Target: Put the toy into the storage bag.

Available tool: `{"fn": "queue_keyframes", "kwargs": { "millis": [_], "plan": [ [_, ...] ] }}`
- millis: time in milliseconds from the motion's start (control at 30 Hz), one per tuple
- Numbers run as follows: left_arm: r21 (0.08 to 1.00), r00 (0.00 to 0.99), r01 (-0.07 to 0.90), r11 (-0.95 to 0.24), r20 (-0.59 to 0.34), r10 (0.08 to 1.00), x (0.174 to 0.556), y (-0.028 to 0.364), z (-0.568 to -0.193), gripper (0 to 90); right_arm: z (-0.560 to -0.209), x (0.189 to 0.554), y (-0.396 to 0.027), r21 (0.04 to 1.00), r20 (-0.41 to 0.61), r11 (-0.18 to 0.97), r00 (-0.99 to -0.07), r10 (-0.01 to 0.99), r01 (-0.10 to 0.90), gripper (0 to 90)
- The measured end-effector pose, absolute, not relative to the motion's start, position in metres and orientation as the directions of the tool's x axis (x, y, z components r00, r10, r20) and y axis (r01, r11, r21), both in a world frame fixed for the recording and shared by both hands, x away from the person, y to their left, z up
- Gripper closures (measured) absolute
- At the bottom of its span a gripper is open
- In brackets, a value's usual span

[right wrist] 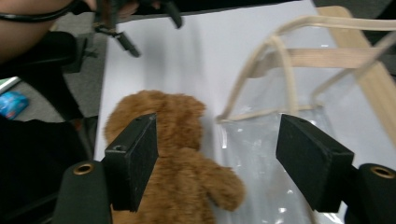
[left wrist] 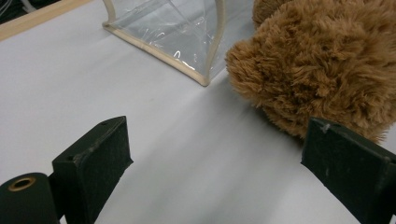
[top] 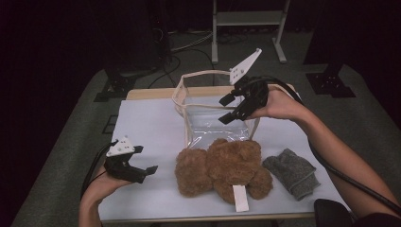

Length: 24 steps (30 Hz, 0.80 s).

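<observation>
A brown plush teddy bear [top: 227,165] lies face down on the white table sheet [top: 151,123], a white tag [top: 240,197] on its back. Just behind it a clear plastic bag [top: 208,125] with beige trim stands with its mouth up. My right gripper [top: 226,109] hovers above the bag, open and holding nothing; in the right gripper view its jaws [right wrist: 217,140] frame the bear [right wrist: 182,163] and the bag [right wrist: 261,154]. My left gripper [top: 145,160] rests low at the front left, open and empty, with the bear [left wrist: 317,60] and the bag's corner [left wrist: 163,28] ahead of its jaws [left wrist: 215,140].
A folded grey cloth [top: 293,172] lies to the right of the bear. A wooden table edge [top: 146,92] shows behind the sheet. A metal stand [top: 248,19] and cables sit on the floor beyond. A dark object [top: 331,210] sits at the front right corner.
</observation>
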<state>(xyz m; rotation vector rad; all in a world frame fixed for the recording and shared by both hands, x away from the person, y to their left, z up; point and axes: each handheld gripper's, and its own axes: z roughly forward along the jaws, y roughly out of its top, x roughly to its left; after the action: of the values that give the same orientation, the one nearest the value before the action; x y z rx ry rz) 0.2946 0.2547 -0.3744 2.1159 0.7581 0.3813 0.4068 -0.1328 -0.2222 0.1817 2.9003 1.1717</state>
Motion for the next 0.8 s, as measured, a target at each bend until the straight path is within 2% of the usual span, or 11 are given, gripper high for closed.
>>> {"fn": "queue_keyframes", "kwargs": {
  "millis": [233, 467, 800],
  "plan": [
    [0.801, 0.769, 0.377, -0.465, 0.009, 0.639, 0.292, 0.255, -0.372, 7.0, -0.244, 0.380, -0.123, 0.663, 0.072, 0.744, -0.996, 0.047, 0.083, 25.1],
    [0.800, 0.767, 0.382, -0.463, 0.005, 0.641, 0.292, 0.256, -0.373, 7.0, -0.273, 0.372, -0.115, 0.635, 0.115, 0.767, -0.993, 0.027, 0.094, 24.6],
    [0.801, 0.766, 0.383, -0.461, 0.004, 0.642, 0.292, 0.258, -0.373, 7.0, -0.305, 0.364, -0.102, 0.554, 0.113, 0.829, -0.993, 0.016, 0.077, 22.5]
  ]
}}
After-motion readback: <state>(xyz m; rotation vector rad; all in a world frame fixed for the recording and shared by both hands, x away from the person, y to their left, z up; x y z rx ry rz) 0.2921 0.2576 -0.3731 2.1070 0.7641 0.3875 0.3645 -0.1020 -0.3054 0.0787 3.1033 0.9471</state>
